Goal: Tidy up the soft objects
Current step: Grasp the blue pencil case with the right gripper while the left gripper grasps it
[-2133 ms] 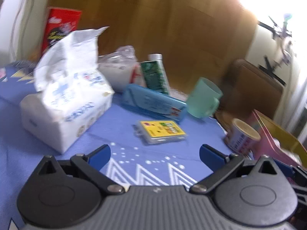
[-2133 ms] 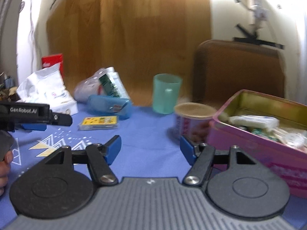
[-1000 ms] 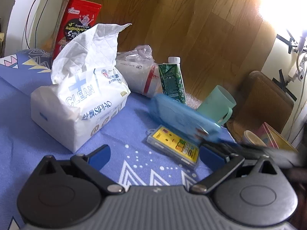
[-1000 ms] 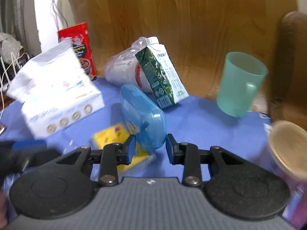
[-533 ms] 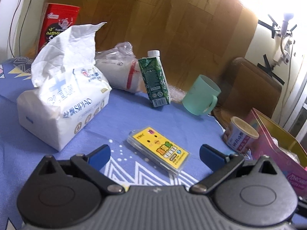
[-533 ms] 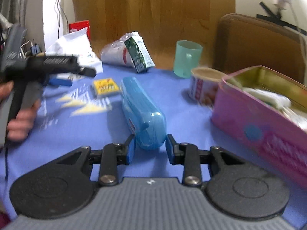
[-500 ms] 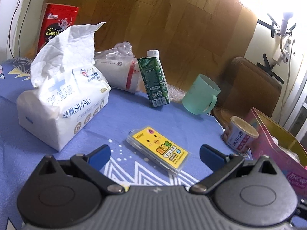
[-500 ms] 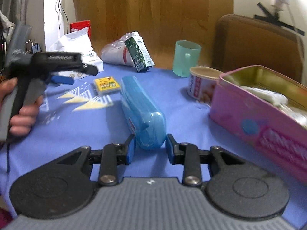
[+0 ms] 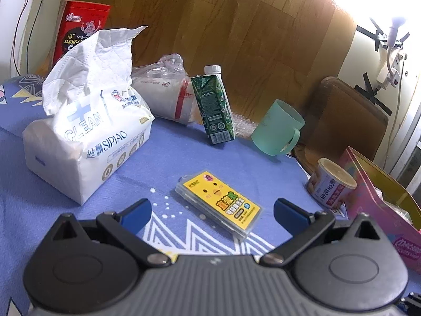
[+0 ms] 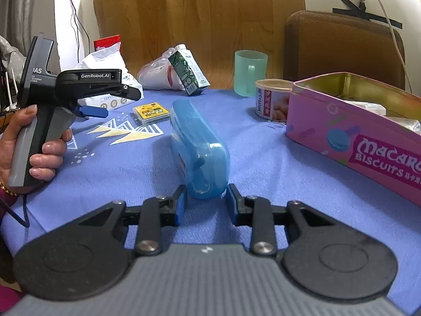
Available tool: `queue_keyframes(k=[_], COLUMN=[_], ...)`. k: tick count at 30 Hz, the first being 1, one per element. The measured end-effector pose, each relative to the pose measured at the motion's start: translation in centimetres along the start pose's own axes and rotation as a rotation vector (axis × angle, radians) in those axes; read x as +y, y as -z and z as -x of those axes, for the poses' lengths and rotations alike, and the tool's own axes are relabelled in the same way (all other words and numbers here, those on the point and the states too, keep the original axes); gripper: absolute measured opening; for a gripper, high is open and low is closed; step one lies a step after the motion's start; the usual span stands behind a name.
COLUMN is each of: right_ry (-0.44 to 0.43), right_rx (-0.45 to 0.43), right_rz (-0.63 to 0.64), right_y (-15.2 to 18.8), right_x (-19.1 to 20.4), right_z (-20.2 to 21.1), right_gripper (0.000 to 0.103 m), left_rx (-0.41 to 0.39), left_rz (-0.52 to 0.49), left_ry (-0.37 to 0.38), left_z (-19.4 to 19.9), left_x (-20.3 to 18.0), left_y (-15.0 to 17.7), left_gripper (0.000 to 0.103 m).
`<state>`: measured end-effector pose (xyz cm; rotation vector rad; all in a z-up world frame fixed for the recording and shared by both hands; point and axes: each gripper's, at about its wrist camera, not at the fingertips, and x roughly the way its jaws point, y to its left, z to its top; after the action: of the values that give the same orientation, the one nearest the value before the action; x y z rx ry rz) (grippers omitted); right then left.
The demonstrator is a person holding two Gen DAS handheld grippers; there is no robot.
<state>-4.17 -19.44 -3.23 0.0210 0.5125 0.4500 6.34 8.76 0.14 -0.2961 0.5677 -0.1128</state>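
blue tablecloth [image 10: 263,158] spread over table; pink biscuit tin [image 10: 355,131] at right edge; tissue pack [image 9: 86,131] toward left edge; blue case [image 10: 200,144] mid-cloth, clamped at near end by right gripper [image 10: 206,202]; left gripper [image 9: 211,210] spread wide, holding nothing.

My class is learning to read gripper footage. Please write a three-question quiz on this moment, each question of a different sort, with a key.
1. True or false: the left gripper is shut on the yellow card box.
2. What does the right gripper hold? A) the green cup B) the blue case C) the carton
3. Fill in: beside the pink tin stands a small ____.

Key:
1. False: its jaws stand wide open above the box.
2. B
3. can
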Motion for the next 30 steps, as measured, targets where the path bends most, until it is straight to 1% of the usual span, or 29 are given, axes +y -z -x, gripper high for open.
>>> queue_keyframes(k=[25,26,27,28,30], right_ry=[0.0,0.0,-0.002,-0.006,-0.009], right_rx=[-0.004,-0.002,-0.001,0.002,0.006], right_rz=[0.001,0.005,0.009,0.015,0.029], right_y=[0.01,-0.02,-0.02,-0.07,-0.17], right_x=[-0.05,-0.02,0.05,0.12,0.31], right_z=[-0.08,-0.12,-0.14,-0.17,-0.22], right_gripper=[0.036,0.038,0.046,0.058,0.072], left_rx=[0.01,0.013,0.017,0.022,0.036], left_rz=[0.002,-0.002,-0.007,-0.013,-0.019], left_ry=[0.024,0.029,0.032,0.035,0.047], left_z=[-0.09,-0.13,-0.17,-0.16,-0.09], left_x=[0.13,0.06,-0.07,-0.22,-0.53], left_y=[-0.05,-0.06,-0.07,-0.05,0.03], left_gripper=[0.102,0.102,0.102,0.102,0.102])
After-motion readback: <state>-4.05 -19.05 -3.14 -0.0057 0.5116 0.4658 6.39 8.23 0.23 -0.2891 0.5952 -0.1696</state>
